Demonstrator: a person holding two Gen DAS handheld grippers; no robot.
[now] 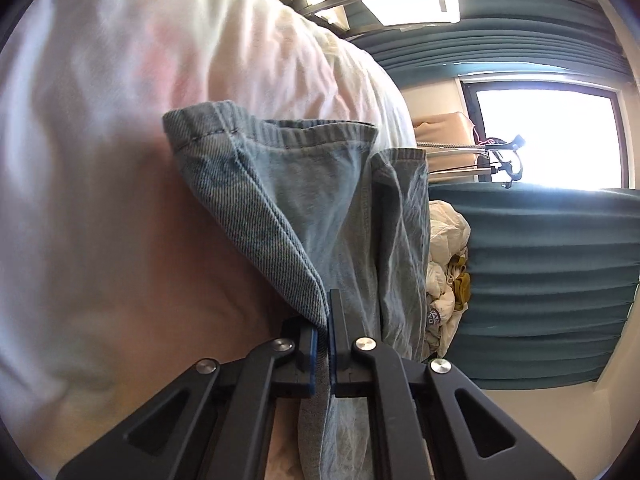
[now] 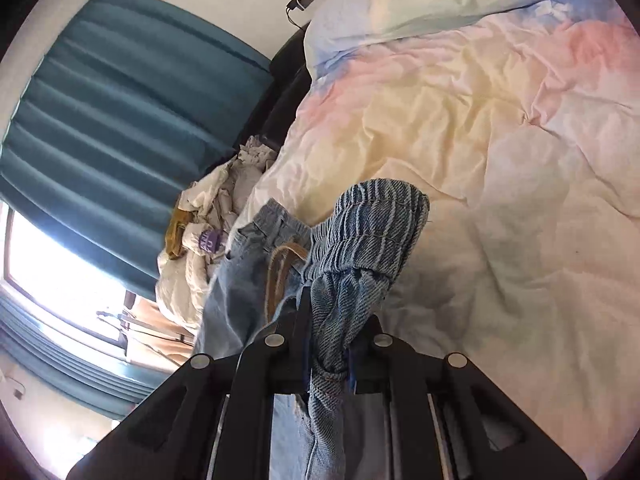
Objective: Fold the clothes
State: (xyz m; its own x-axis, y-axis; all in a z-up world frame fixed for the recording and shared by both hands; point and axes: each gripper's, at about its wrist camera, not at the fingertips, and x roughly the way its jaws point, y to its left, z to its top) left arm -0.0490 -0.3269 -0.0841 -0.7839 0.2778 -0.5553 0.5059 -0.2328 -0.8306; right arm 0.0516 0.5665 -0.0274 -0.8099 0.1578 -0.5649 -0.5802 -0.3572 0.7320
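Both tools are gripping one pair of light-blue jeans and holding it up over the bed, whose pastel quilt is filling the background. The left tool is clamped on a hemmed edge of the denim, its blue pads pressed together with cloth between them. The right tool is clamped on the elastic waistband, which is bunching into a thick wad between the fingers. A heap of other clothes is lying at the bed's edge beside the teal curtain. Judging from the slack cloth, the fold would go best with the two tools drawn apart until the fabric hangs flat, both grips kept firm, and seams matched before lowering onto the quilt. The bunched waistband could slip.
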